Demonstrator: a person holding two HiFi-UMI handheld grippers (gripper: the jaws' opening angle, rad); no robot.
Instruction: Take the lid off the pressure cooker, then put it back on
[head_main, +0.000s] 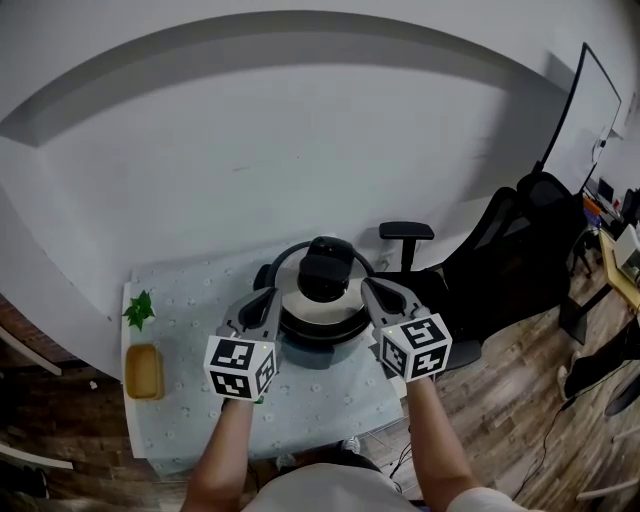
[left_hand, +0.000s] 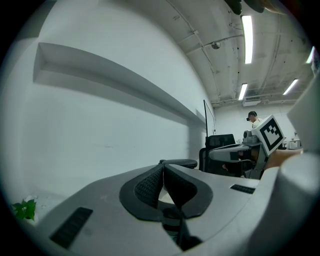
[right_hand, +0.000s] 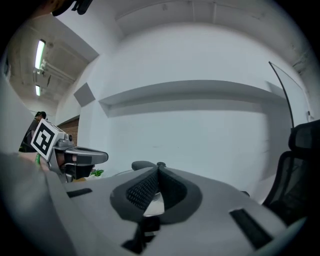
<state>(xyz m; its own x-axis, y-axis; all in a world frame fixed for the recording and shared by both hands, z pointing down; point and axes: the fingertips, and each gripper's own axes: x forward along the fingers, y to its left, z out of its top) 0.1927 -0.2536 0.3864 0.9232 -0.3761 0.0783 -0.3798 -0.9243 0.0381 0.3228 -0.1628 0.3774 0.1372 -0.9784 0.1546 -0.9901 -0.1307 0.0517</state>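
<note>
On the small cloth-covered table (head_main: 190, 300) before me, the pressure cooker (head_main: 318, 350) is sitting with its lid (head_main: 322, 305) seated on the pot. A blocky black knob (head_main: 326, 272) is standing up at the lid's middle, and a dark arc (head_main: 281, 258), which I am taking for a carrying handle, is curving round behind it.

I am holding my left tongs (left_hand: 162, 169) just beside the cooker's left flank and my right tongs (right_hand: 159, 168) just beside its right. Both pairs are pressing their pads tip to tip and pinching nothing (only a sliver of pale metal is showing through the gap lower down).

With the lid down and both tongs empty, I am judging that this fits two stages equally. Either the lid is waiting to come off, or it is back on the pot. I am finding nothing that settles which, so I am naming no move.

The lid is looking like smooth, pale brushed metal, round and gently domed. The knob is reading as matte black plastic. My tongs are showing grey, dull shells with finely gridded black pads. The cloth is lying soft and pale, dotted all over. Near its left edge a yellow rectangular dish (head_main: 144, 370) and a green leafy sprig (head_main: 139, 310) are resting.
</note>
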